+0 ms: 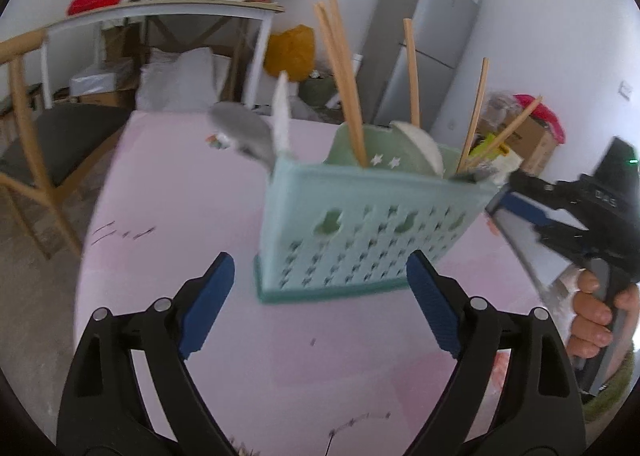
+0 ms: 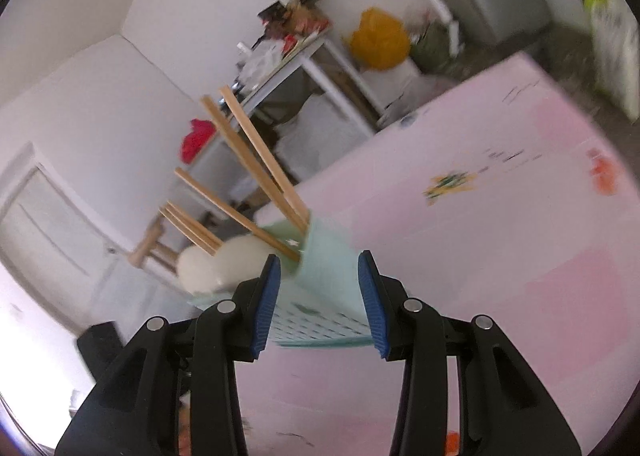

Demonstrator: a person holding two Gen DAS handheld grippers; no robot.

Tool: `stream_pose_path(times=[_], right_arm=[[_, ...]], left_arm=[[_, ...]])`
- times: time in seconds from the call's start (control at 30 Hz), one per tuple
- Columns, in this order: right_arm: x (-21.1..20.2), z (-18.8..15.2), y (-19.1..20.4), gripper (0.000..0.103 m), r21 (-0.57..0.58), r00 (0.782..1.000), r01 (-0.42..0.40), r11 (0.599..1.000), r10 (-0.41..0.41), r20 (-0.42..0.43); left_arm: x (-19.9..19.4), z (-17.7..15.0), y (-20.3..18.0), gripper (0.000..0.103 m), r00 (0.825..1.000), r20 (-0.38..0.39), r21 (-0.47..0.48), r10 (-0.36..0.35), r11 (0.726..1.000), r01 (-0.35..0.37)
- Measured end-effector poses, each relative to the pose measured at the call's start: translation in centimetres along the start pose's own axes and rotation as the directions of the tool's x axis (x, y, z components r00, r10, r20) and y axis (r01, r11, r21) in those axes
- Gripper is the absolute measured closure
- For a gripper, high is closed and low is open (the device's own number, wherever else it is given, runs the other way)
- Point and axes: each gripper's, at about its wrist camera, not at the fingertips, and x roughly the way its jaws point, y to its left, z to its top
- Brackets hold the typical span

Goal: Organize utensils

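A mint-green perforated utensil holder stands on the pink table. It holds several wooden chopsticks, a grey spoon and a white spoon. My left gripper is open and empty just in front of the holder. My right gripper shows at the holder's right end. In the right wrist view the right gripper is open, with its blue pads on either side of the holder's end. Chopsticks and the white spoon stick out of it.
A wooden chair stands at the table's left. A white side table with clutter, a yellow bag, a grey fridge and cardboard boxes stand behind. Pen marks and stains dot the table.
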Motion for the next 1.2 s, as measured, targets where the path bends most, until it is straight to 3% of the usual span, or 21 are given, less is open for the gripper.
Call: stream_pose_path(times=[0.13, 0.23, 0.37, 0.6, 0.73, 0.9, 1.2], right_arm=[[-1.5, -2.7, 2.5, 0.041, -0.177, 0.980, 0.198, 0.964, -0.195, 0.032], [-0.5, -5.9, 4.7, 0.027, -0.339, 0.929, 0.359, 0.870, -0.369, 0.037], [0.4, -8.8, 6.2, 0.017, -0.430, 0.881, 0.451, 0.782, -0.469, 0.072], [0.3, -10.3, 8.1, 0.007, -0.491, 0.838, 0.529, 0.692, -0.519, 0.172], [0.0, -9.9, 8.1, 0.007, -0.460, 0.824, 0.553, 0.695, -0.537, 0.179], [-0.7, -9.5, 7.8, 0.007, -0.415, 0.823, 0.559, 0.718, -0.539, 0.178], [-0.9, -8.7, 7.2, 0.007, -0.397, 0.806, 0.587, 0.706, -0.559, 0.195]], left_arm=[[-1.7, -1.8, -0.7, 0.011, 0.983, 0.007, 0.030, 0.182, 0.983, -0.182], [-2.3, -2.8, -1.1, 0.010, 0.970, -0.012, 0.031, 0.244, 0.969, -0.244], [-3.0, -3.2, -1.3, 0.008, 0.948, -0.023, 0.029, 0.318, 0.948, -0.317], [-3.6, -2.3, -1.2, 0.008, 0.901, -0.017, -0.002, 0.433, 0.901, -0.433], [-4.3, -1.8, -1.6, 0.008, 0.863, 0.006, 0.007, 0.506, 0.863, -0.506], [-4.5, -1.4, -2.1, 0.008, 0.845, 0.003, 0.015, 0.534, 0.845, -0.534], [-5.1, -0.8, -1.8, 0.008, 0.813, 0.026, -0.001, 0.582, 0.813, -0.582]])
